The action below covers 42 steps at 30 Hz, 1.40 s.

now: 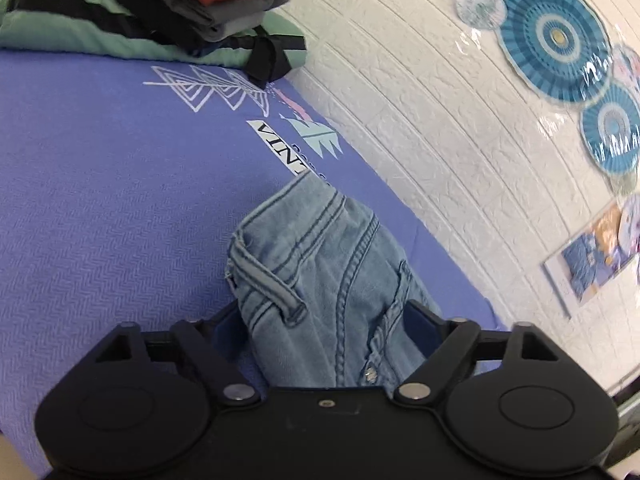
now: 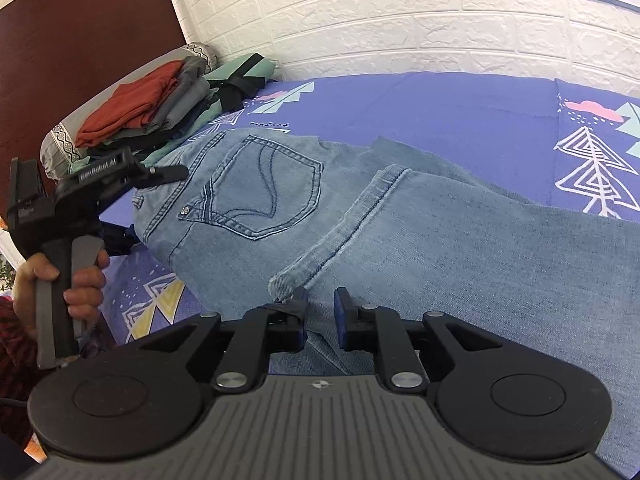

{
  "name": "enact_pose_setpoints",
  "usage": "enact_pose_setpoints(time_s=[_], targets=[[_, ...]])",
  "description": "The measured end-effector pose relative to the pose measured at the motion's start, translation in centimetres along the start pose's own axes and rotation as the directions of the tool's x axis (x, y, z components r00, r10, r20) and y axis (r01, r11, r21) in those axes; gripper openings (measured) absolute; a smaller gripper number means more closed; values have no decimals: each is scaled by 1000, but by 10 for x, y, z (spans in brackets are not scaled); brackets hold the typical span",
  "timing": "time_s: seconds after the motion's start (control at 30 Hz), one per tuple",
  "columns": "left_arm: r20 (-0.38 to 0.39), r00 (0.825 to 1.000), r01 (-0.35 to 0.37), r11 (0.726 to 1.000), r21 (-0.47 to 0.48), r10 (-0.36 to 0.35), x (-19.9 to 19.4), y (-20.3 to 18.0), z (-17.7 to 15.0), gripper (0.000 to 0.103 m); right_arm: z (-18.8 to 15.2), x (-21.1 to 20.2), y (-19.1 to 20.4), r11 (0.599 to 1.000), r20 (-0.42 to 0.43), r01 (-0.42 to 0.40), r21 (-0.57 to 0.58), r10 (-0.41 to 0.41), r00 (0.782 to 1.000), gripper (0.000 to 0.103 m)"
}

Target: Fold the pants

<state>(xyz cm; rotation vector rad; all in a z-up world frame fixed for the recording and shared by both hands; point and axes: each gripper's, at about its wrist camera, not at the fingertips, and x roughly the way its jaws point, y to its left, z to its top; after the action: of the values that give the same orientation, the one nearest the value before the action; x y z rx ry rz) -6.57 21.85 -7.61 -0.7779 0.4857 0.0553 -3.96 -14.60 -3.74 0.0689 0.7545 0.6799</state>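
Note:
Light blue jeans (image 2: pixel 400 216) lie on the purple bed sheet (image 2: pixel 440 112), back pocket up, waist to the left, legs running to the right. In the left wrist view my left gripper (image 1: pixel 320 320) has its jaws spread wide around the bunched waistband (image 1: pixel 320 264), which is lifted between the fingers. It also shows in the right wrist view (image 2: pixel 132 236) at the waist end, held by a hand. My right gripper (image 2: pixel 320 312) has its jaws a narrow gap apart, over the jeans' fold near the seam, with denim between them.
A stack of folded clothes (image 2: pixel 152 108), red on top, over grey and green, sits at the head of the bed by a brown headboard (image 2: pixel 80 40). A white brick wall (image 2: pixel 400 20) runs along the far side, with blue paper fans (image 1: pixel 556 40).

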Motion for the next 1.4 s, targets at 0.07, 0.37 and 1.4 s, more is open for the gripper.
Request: enact_pose_setpoints(time_s=[0.07, 0.37, 1.4], targets=[[31, 999, 28, 999, 29, -29, -6, -2, 0, 103, -2, 0, 0, 1000, 3, 0, 13, 0, 1000, 26], [16, 1000, -1, 1000, 11, 1, 20, -6, 0, 103, -3, -2, -1, 999, 11, 5, 33, -5, 1000, 27], [-462, 879, 419, 658, 625, -121, 30, -218, -142, 47, -38, -129, -95, 920, 211, 265, 289, -331, 920, 82]])
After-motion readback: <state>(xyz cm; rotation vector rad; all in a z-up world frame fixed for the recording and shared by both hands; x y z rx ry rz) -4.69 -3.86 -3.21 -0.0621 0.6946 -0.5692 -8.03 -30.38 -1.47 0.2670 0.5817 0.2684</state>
